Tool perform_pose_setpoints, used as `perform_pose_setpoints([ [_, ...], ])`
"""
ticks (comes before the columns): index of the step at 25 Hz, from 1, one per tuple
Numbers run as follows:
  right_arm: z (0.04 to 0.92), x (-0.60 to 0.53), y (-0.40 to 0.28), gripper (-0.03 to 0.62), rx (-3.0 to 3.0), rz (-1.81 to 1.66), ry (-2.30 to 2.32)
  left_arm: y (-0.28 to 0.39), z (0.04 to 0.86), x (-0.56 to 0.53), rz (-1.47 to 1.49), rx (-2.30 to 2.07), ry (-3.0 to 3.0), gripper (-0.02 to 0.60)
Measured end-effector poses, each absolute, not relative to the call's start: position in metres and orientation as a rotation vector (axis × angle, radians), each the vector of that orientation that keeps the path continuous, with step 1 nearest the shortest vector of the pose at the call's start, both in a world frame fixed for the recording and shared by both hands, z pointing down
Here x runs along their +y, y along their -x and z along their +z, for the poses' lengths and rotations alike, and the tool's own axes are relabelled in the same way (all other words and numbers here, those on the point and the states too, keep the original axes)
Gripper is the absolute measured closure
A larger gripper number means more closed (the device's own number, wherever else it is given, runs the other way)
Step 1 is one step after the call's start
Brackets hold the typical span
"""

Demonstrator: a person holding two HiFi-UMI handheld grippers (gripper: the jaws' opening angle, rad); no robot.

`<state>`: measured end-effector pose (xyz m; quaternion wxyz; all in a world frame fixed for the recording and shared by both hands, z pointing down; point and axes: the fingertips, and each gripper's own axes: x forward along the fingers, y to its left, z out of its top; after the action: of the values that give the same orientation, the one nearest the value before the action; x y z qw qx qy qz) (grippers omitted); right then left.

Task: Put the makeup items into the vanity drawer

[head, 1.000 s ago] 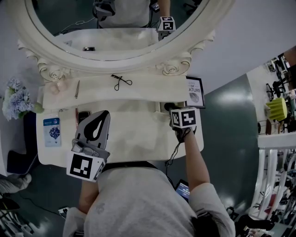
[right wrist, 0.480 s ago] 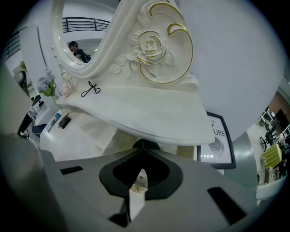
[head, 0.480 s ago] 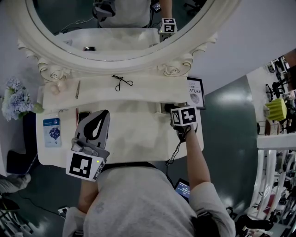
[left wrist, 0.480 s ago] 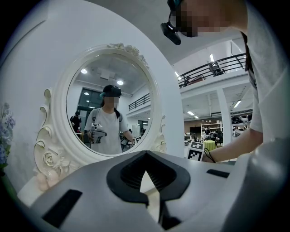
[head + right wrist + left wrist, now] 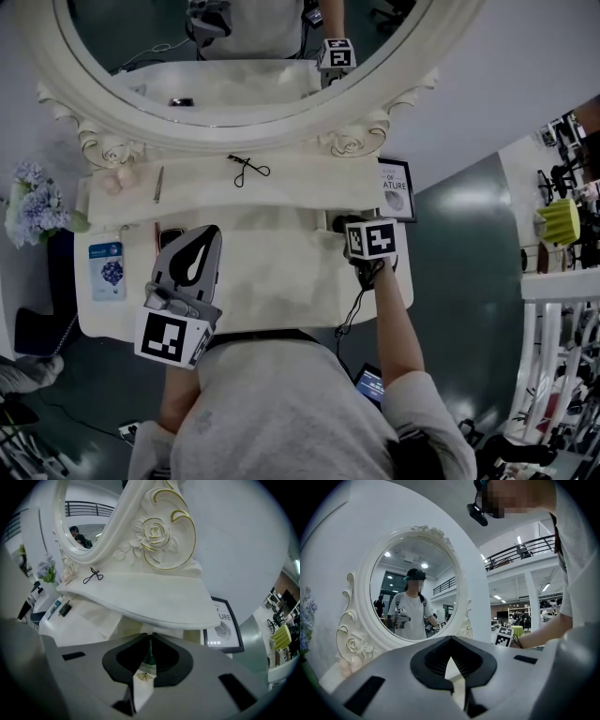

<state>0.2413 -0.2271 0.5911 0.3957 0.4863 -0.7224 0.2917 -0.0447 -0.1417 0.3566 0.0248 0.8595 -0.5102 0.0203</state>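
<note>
White vanity [image 5: 281, 277]: eyelash curler [image 5: 246, 169], thin stick [image 5: 157, 183], blue packet [image 5: 107, 271].

Vanity set staged in a large open hall, more a lab or workshop than a home. Centre of the head view: white tabletop [image 5: 281, 281] under an ornate oval mirror [image 5: 244, 56], with an eyelash curler [image 5: 247, 167], flowers [image 5: 33, 202] at left and a framed print [image 5: 395, 186]. Right edge: crowded storage racks [image 5: 562, 319] on a dark polished floor [image 5: 469, 244]. Upper right of the left gripper view: mezzanine railing [image 5: 520, 554] and ceiling lights [image 5: 519, 540].
</note>
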Motion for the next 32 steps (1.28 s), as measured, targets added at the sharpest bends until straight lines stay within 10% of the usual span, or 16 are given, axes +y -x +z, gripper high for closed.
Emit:
perform_pose_setpoints([
  [32, 0.464, -0.168, -0.141, 0.572, -2.540, 0.491, -1.270, 0.034, 0.346, -0.113, 0.042, -1.585, -2.687, 0.572],
])
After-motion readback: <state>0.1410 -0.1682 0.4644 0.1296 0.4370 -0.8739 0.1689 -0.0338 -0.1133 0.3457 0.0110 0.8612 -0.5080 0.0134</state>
